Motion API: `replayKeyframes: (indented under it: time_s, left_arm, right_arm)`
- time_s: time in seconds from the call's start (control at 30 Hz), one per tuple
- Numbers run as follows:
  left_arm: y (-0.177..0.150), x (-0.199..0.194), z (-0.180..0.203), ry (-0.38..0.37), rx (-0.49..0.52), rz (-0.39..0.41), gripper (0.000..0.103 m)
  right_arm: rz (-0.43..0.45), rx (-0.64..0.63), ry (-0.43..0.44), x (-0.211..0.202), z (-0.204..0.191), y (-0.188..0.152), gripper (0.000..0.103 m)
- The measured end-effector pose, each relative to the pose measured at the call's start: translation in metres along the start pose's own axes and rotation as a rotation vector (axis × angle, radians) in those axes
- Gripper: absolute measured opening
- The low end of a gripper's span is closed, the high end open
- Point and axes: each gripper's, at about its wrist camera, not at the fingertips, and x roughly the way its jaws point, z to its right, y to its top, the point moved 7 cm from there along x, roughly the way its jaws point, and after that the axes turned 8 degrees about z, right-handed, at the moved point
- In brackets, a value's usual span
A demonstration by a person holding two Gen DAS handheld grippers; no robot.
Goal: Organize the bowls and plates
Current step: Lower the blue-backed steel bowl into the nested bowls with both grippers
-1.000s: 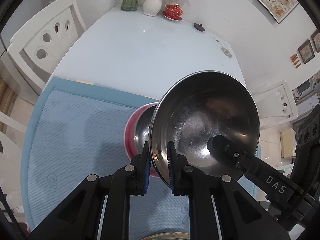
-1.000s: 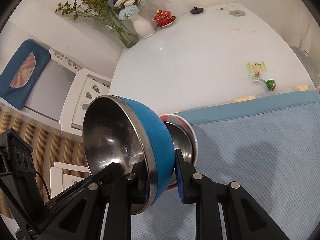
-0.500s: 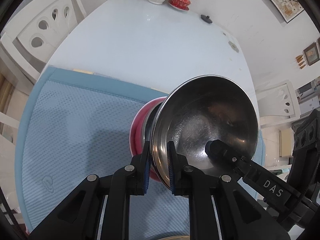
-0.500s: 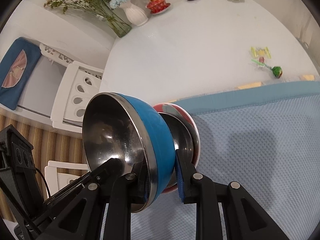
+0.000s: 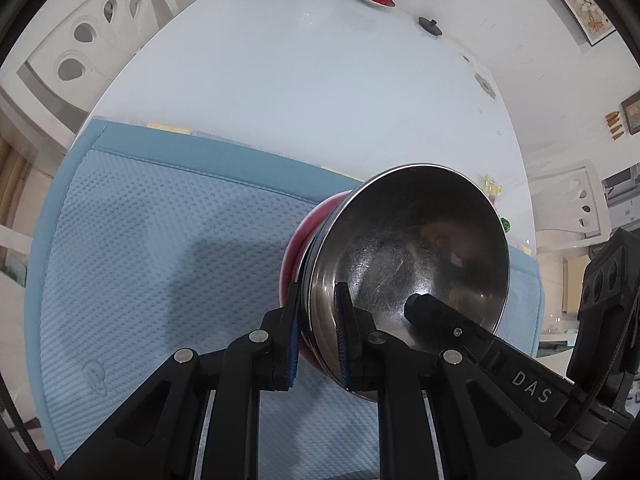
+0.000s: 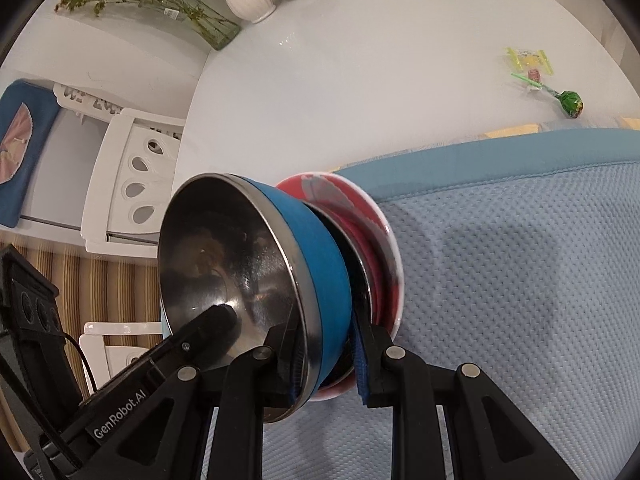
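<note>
Two bowls are going together: the blue bowl (image 6: 316,280) is sitting tilted in the red bowl (image 6: 376,248) on the blue mat (image 6: 520,280), near its edge. Both the left gripper (image 5: 318,332) and the right gripper (image 6: 324,356) are squeezing the blue bowl's rim, so letting go is still left, I think.

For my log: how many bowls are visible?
2: the blue bowl, held by the left tool and right tool, and the red bowl right behind it. Others may be hidden.
</note>
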Motion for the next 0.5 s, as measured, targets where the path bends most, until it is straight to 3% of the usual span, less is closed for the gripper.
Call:
replayKeyframes:
  time_s: [0.5]
  left_arm:
    - [-0.001,0.005,-0.009,0.002,-0.002,-0.018,0.012]
  right_arm:
    - [0.012,0.031,0.01,-0.017,0.001,0.0,0.03]
